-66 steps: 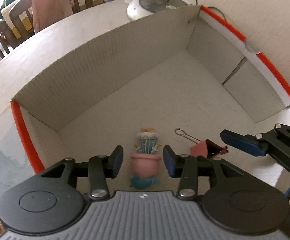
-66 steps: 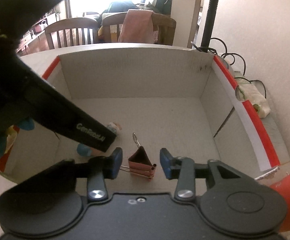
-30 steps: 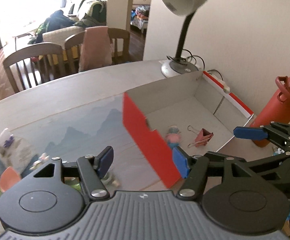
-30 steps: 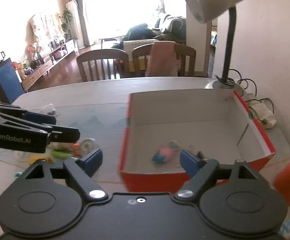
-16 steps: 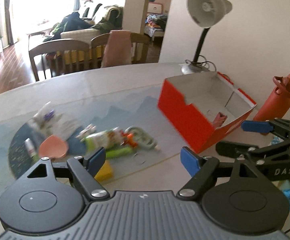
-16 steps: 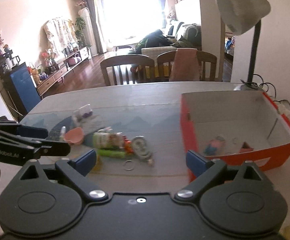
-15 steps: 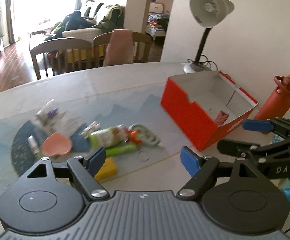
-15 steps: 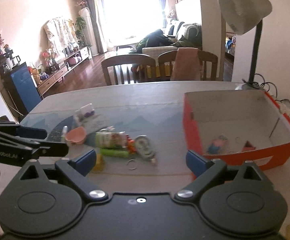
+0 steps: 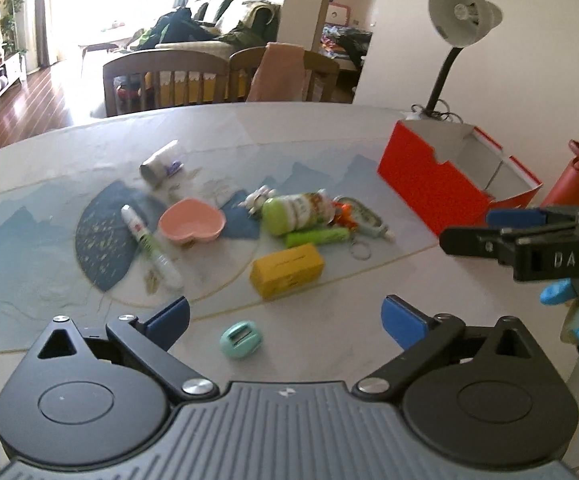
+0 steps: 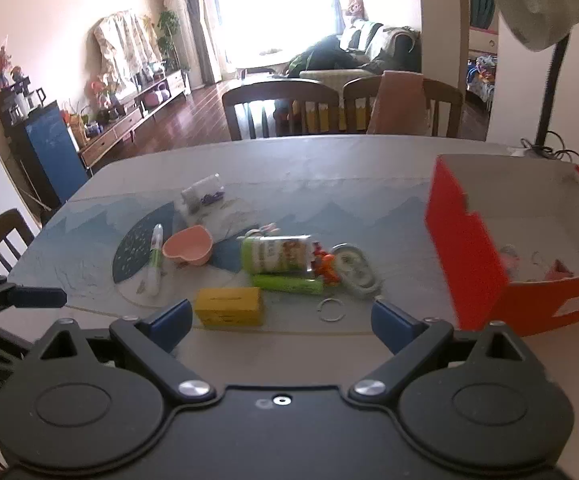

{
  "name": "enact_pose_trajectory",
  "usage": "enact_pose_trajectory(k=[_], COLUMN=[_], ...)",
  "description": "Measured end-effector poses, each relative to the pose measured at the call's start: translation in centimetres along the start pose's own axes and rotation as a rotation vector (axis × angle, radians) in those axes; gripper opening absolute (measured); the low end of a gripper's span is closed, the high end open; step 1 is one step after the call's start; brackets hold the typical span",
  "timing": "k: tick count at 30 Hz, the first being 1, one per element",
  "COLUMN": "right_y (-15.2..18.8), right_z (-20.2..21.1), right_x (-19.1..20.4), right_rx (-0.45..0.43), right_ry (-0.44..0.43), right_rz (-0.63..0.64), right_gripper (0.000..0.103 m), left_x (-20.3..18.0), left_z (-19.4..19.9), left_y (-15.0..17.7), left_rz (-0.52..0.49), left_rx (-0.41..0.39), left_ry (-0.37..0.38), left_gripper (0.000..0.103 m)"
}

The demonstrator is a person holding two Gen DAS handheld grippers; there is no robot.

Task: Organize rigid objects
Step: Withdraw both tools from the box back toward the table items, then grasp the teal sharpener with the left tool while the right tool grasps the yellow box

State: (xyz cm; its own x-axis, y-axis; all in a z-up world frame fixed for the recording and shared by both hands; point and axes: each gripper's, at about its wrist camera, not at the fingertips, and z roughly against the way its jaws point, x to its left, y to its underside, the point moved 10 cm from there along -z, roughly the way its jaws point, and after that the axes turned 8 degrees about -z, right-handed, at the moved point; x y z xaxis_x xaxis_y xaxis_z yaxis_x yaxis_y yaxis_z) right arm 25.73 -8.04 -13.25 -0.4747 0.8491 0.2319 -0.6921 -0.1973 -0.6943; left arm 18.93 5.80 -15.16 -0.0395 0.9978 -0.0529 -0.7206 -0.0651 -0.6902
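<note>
Left gripper (image 9: 285, 318) jaws wide apart, just been opening, nothing between the pads. Right gripper (image 10: 280, 320) also wide and empty; its jaws were opening a moment back too, now steady. Both aimed down at the loose clutter on the table (image 9: 69, 152).

Nearest: small mint-green oval thing (image 9: 242, 339), maybe a sharpener or tape dispenser, can't tell, lying alone just ahead of the left jaws. Looks like light hard plastic, smooth; pinch across the short sides.

Next the yellow box (image 9: 287, 270), stiff, flat-faced, probably light. Easiest pick, grip across the two long faces. It sits just beyond the right gripper's left pad in the right wrist view.

Beside it a metal key ring (image 10: 331, 305), thin and flat on the table, hard to get under, likely to slip.

Then the cluster: green tube (image 9: 316, 237), a green-lidded labelled bottle (image 9: 297, 213) lying on its side and touching an orange-and-white trinket (image 10: 325, 266) and a tape measure-like thing (image 9: 363, 216). The bottle is round and would roll; take it across the body, not the ends.

Left of these the pink heart-shaped dish (image 9: 192, 226), rigid, maybe brittle, pinch the rim. White marker pen (image 9: 151, 248) beside it, slim, take it mid-barrel.

Farther back a small clear packet (image 9: 160, 165), looks soft, probably not a target.

Far right the red cardboard box (image 10: 465, 256), open top, a pink figure and a clip blurred inside. Red water bottle (image 9: 573, 178) and desk lamp (image 9: 459, 26) beyond.
</note>
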Motion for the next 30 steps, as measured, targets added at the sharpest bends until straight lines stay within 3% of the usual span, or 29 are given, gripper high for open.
enact_pose_trajectory(k=[11,20,30], right_y=[1.0,2.0,2.5], right_z=[-6.6,-11.9,-15.5], right_x=[3.7,5.4,5.7], right_rx=[0.071,0.144,0.196], right_ry=[0.021,0.065,0.122], right_rz=[0.033,0.087,0.099], right_gripper=[0.095,0.092,0.088], left_x=[2.8,3.7,3.4], left_z=[-4.5,-7.8,-9.7], left_y=[3.9,5.1,5.5], left_rz=[0.107,0.094,0.075], left_rx=[0.019,0.026,0.033], left_ry=[-0.038,-0.094,-0.107], left_gripper=[0.103,0.102,0.101])
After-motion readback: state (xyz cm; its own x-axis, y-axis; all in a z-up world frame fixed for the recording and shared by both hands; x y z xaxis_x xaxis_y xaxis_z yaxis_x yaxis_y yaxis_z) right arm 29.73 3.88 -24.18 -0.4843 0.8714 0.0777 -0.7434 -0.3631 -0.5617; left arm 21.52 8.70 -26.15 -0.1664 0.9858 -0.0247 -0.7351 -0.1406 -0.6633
